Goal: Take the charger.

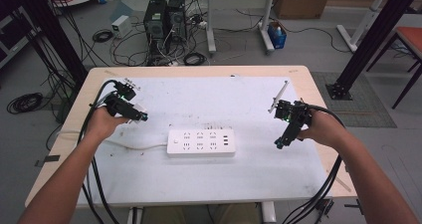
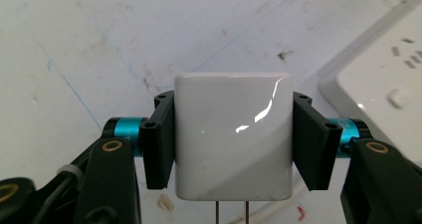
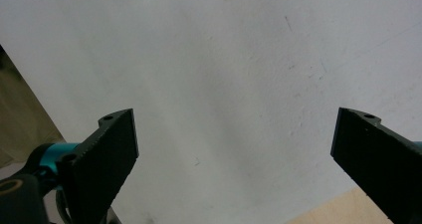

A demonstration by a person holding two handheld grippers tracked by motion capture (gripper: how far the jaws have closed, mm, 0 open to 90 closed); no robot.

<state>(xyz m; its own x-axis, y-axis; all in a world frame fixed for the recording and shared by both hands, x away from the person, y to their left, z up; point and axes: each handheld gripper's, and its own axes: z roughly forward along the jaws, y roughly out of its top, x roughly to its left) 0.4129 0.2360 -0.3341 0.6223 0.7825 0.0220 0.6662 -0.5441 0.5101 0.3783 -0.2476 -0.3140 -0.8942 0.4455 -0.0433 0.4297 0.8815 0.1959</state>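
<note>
1. In the left gripper view we see the left gripper [image 2: 233, 144] pinching a glossy white square plug-in charger block [image 2: 233, 139] between both black pads at mid-frame, two thin metal prongs pointing toward the bottom edge.
2. In the high view that charger is hidden behind the left gripper [image 1: 134, 115] at centre left, the hand gripping it with its jaws pointing right.
3. The right gripper view shows the right gripper [image 3: 234, 144] spread wide with nothing between its pads, above the scuffed white table mat [image 3: 224, 59].
4. In the high view the right gripper [image 1: 281, 143] tilts down-left at centre right.
5. Between both hands, the white rectangular power strip [image 1: 200, 142] lies flat; its cord [image 1: 134, 145] trails left.
</note>
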